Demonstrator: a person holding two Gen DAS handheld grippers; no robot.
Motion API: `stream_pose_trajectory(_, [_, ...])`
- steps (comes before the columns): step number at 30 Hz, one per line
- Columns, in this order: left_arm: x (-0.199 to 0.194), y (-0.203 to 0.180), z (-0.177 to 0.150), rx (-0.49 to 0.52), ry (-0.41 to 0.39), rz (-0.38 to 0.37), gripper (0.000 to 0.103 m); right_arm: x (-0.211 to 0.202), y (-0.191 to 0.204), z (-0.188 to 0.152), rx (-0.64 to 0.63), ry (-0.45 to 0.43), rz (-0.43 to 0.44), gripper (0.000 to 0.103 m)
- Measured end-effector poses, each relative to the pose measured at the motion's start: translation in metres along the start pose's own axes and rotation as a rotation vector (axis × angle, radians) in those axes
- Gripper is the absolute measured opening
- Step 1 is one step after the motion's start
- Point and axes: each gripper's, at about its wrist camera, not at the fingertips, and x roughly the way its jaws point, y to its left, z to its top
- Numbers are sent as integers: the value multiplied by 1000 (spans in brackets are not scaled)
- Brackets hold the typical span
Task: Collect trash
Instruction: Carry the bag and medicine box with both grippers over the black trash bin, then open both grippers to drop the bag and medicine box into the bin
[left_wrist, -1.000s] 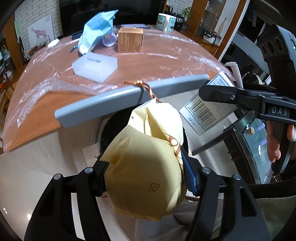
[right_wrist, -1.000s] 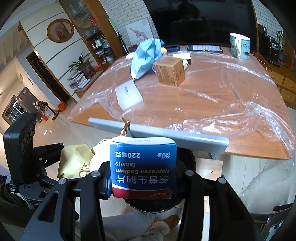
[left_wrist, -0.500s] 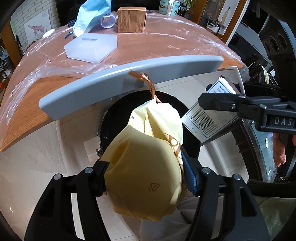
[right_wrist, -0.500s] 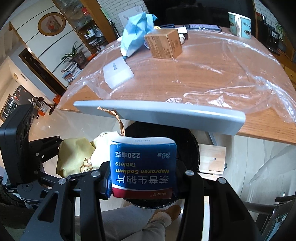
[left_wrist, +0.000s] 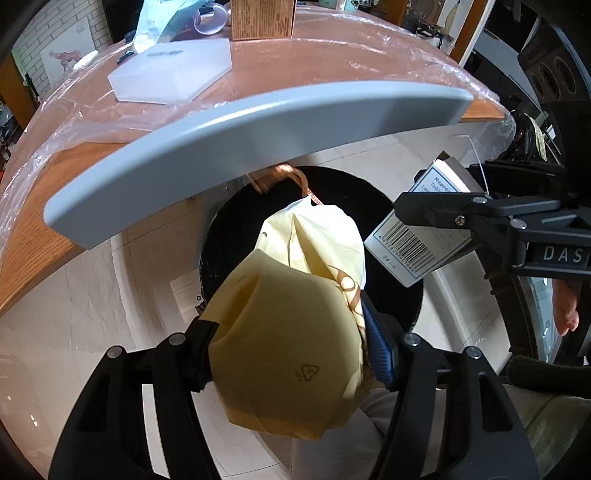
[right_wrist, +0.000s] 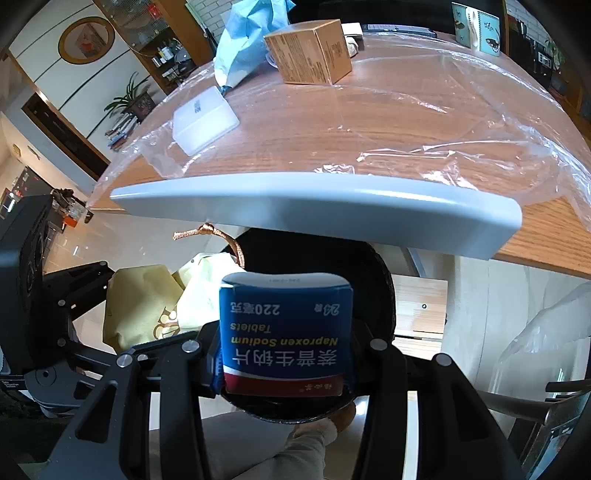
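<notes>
Below the plastic-covered table (right_wrist: 424, 122), the left gripper (left_wrist: 291, 354) clamps a yellow paper bag (left_wrist: 284, 354) and the right gripper (right_wrist: 284, 354) a blue tablet box (right_wrist: 284, 332) above what looks like a black bin (left_wrist: 402, 295); release only when centred over its mouth

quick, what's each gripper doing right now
left gripper: closed on the yellow paper bag.
right gripper: closed on the blue tablet box.
</notes>
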Motion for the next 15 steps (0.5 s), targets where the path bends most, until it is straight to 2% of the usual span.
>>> stream_pose_trajectory(15, [31, -5, 12, 21, 48, 20, 65, 28, 2, -3, -20, 50, -75, 46])
